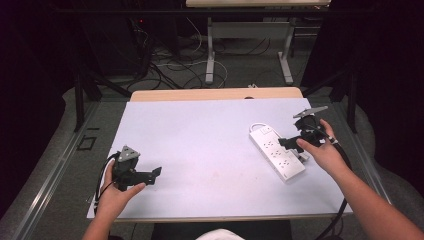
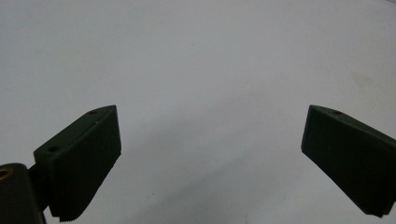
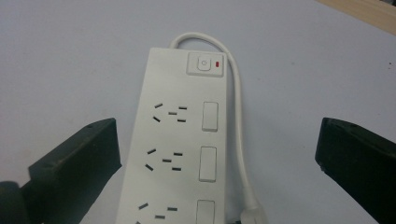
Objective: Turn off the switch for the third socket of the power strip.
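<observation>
White plastic power strip [image 1: 278,153], long and rectangular with several sockets, is lying flat on the right part of the pale grey table sheet [image 1: 200,145] in the high view, running diagonally from its switch end, farther from the person, down toward the near right. Its white cord [image 1: 258,125] is looping out at the far end. The right gripper [image 1: 289,143], black with a grey three-cornered plate on top, is hovering at the strip's right edge, held by the person's right hand [image 1: 322,151], and from this height I cannot tell whether it is touching the strip. The left gripper [image 1: 157,173] is sitting well apart, near the front left corner of the sheet, cradled in the left hand [image 1: 117,192] and pointing toward the middle of the table. In the left gripper view, the left gripper [image 2: 211,154] is showing its two black jaws spread wide, with plain grey sheet [image 2: 201,56] lying between them and nothing in their grasp. In the right gripper view, the right gripper [image 3: 218,158] is likewise standing wide apart, its jaws flanking the power strip [image 3: 175,140] without pinching it; the strip is running up between them, its power button [image 3: 204,64] with a small red light [image 3: 218,65] at the far end, and the cord [image 3: 236,107] is curving down along the strip's right side, just beside it.
</observation>
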